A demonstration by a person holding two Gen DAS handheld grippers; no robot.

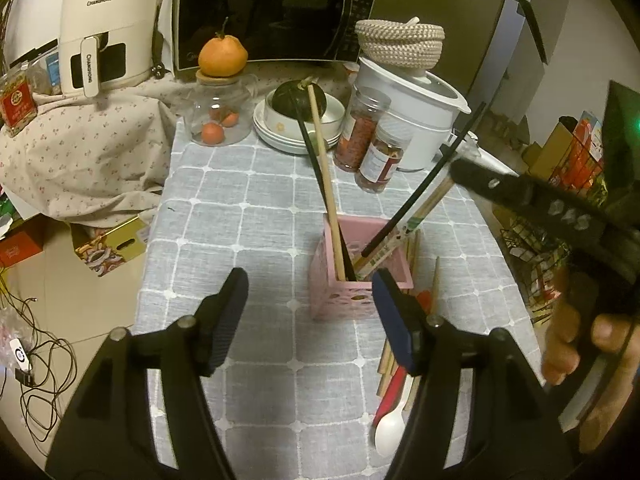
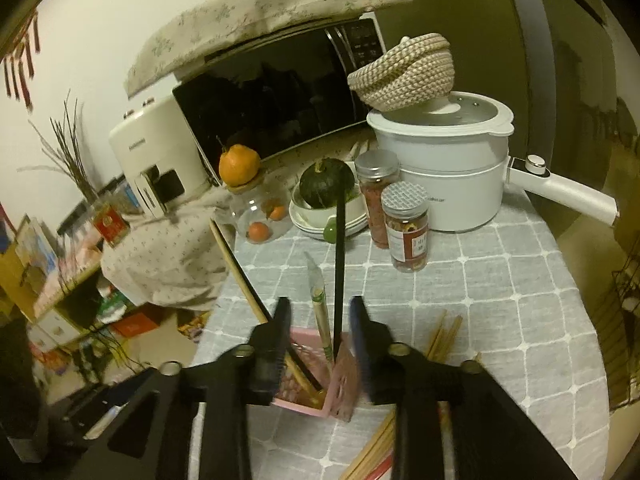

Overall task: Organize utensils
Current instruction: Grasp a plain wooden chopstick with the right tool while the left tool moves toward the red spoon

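Utensils stand and lie around a pink holder [image 1: 360,268] on the grey checked tablecloth [image 1: 248,208], in the middle of the table. Behind it, largest first: a dark microwave [image 1: 272,12] under a flowered cloth, its top cut off by the edge of the left wrist view; a white electric pot [image 2: 444,172] with a woven basket [image 2: 404,72] tilted on its lid; a stack of white bowls holding a dark green squash [image 1: 298,100]; a glass jar [image 1: 218,116] with an orange [image 1: 222,56] on its cork lid; and two spice jars [image 2: 406,228] side by side.

Inside the holder a wooden chopstick [image 1: 326,184] and black chopsticks [image 1: 420,192] lean outward, along with a paper-wrapped pair [image 2: 320,312]. Their lower ends are hidden by the holder's walls.

The left gripper [image 1: 310,304] hangs over the cloth just in front of the holder, its jaws spread wide with nothing between them; its right finger covers part of the holder's front corner and the loose utensils beside it. Past that finger lie more wooden chopsticks, a red handle and a white spoon [image 1: 390,428], partly hidden, so their count is unclear.

The right gripper [image 2: 320,340] hovers directly above the holder, jaws parted; the black chopstick and wrapped pair rise in the gap, and the pads do not appear to press on them, though blur makes this hard to judge. In the left wrist view its far fingertip is blurred, and a hand [image 1: 576,344] grips its handle at the frame's edge.
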